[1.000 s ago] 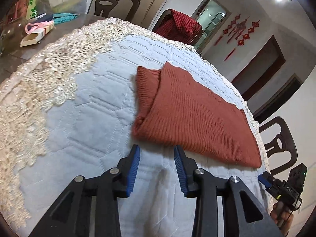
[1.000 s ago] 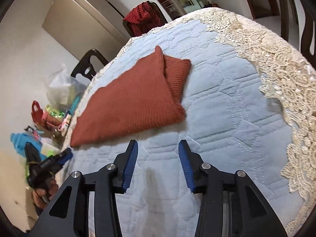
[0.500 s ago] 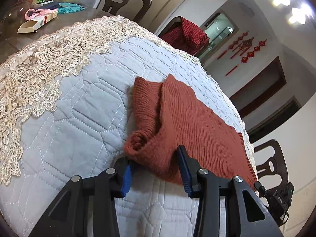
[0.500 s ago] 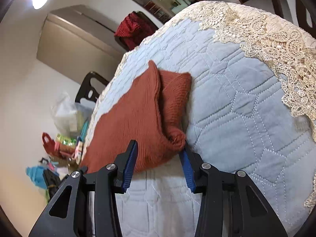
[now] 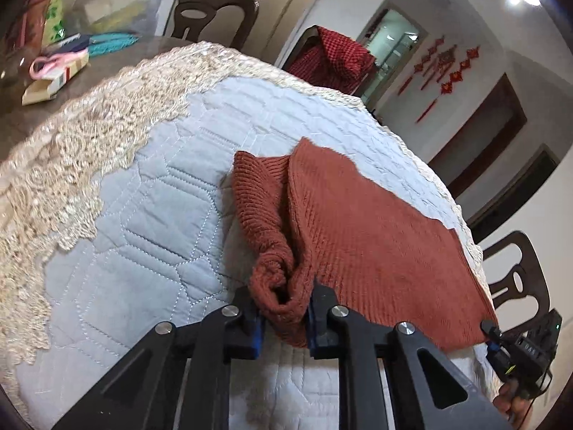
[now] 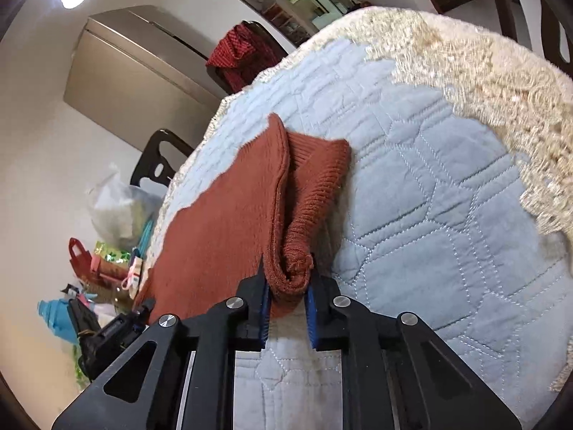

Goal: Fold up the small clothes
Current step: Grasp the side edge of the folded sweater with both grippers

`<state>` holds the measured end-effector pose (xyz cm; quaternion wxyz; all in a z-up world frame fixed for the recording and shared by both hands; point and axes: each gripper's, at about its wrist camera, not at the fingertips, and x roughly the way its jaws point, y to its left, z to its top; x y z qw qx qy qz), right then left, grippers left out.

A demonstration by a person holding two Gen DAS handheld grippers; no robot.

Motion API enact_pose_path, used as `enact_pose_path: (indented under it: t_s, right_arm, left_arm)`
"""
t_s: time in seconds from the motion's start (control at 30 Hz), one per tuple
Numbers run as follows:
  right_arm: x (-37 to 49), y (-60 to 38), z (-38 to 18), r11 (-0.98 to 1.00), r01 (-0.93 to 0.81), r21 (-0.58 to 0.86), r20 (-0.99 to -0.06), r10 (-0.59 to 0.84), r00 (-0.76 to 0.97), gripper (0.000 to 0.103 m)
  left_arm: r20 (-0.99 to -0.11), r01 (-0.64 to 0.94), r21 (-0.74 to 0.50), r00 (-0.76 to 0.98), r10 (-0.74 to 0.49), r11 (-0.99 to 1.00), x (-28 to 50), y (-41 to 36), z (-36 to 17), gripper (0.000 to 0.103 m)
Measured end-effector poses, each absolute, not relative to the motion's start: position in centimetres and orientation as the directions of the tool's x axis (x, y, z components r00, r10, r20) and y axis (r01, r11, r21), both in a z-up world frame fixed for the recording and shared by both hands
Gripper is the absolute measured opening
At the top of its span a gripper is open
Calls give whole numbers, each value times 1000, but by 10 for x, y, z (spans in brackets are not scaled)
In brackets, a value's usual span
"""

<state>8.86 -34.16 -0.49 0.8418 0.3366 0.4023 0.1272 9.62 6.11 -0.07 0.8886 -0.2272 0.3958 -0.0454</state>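
One rust-red ribbed knit garment (image 5: 376, 236), folded flat, near corners bunched.

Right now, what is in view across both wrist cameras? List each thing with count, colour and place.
sweater: one, rust red, lying on the quilt, two near corners pinched
quilt: one, pale blue, covering the table
lace edge: one, cream, around the quilt
chairs: at least three, dark, around the table
checked cloth: one, red, draped over a far chair
clutter: several boxes and bags, mixed colours, beyond the lace
wall ornaments: several, red, on the far wall
left gripper: black with blue pads, shut on one sweater corner
right gripper: black with blue pads, shut on the other corner
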Motion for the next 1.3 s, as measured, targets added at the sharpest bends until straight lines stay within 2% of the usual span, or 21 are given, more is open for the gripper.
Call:
enact_pose_path:
  t_s: [0.23,0.47,0.63,0.83,1.3]
  right_arm:
    - [64,-347,11,746,25,665,-578,493,650,15]
    - [22,-357,10,731,34,681,-585,516,626,15]
    - [1,-358,9,741,40,671,-604,514,609,15]
    - [-2,-364,-12,728,75,682,-619,519,590,15]
    - [-12,-363,-12,739,47,672,-611,518,599,15]
  left_arm:
    - [-655,-34,-469,684,-322,882,61,65,13,18]
    - [-662,-37,-518,650,-373,854,11,73,6,18]
    - [-676,-33,-510,633,-377,860,-11,70,-1,19]
    - [-680,-41,-520,624,-385,853,-13,72,-10,19]
    - [-673,-18,-517,626,-393,856,-20,71,-12,19]
